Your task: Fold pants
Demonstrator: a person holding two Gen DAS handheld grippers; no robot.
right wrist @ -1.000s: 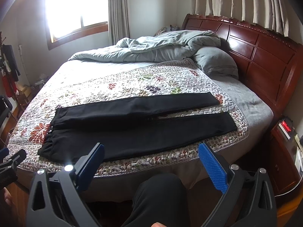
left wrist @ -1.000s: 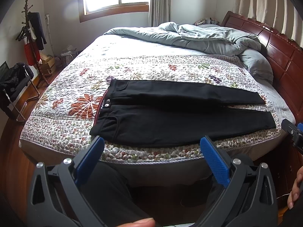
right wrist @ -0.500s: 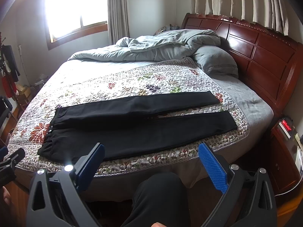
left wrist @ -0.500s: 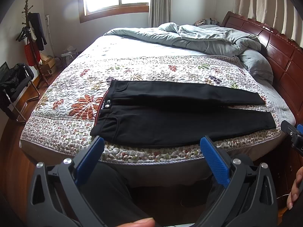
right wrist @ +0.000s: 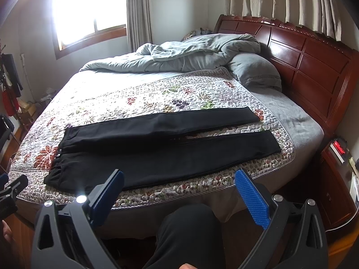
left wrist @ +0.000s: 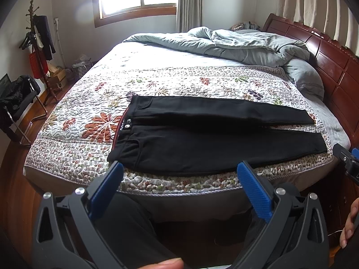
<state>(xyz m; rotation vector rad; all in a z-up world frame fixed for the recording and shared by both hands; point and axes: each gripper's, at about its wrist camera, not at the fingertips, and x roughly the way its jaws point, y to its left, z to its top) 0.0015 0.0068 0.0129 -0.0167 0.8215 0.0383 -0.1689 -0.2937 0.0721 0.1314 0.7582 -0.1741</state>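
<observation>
Black pants (left wrist: 202,139) lie flat on the floral quilt (left wrist: 179,83) near the bed's front edge, waistband at the left, both legs spread apart toward the right. They also show in the right wrist view (right wrist: 161,152). My left gripper (left wrist: 179,174) is open and empty, held off the bed in front of the pants' near edge. My right gripper (right wrist: 179,181) is open and empty, also in front of the bed edge. Neither touches the pants.
A rumpled grey duvet (left wrist: 224,44) and pillow (right wrist: 255,74) lie at the back of the bed. A red wooden headboard (right wrist: 309,67) stands at the right, with a nightstand (right wrist: 336,179) beside it. A coat rack (left wrist: 38,44) and chair (left wrist: 18,103) stand at the left.
</observation>
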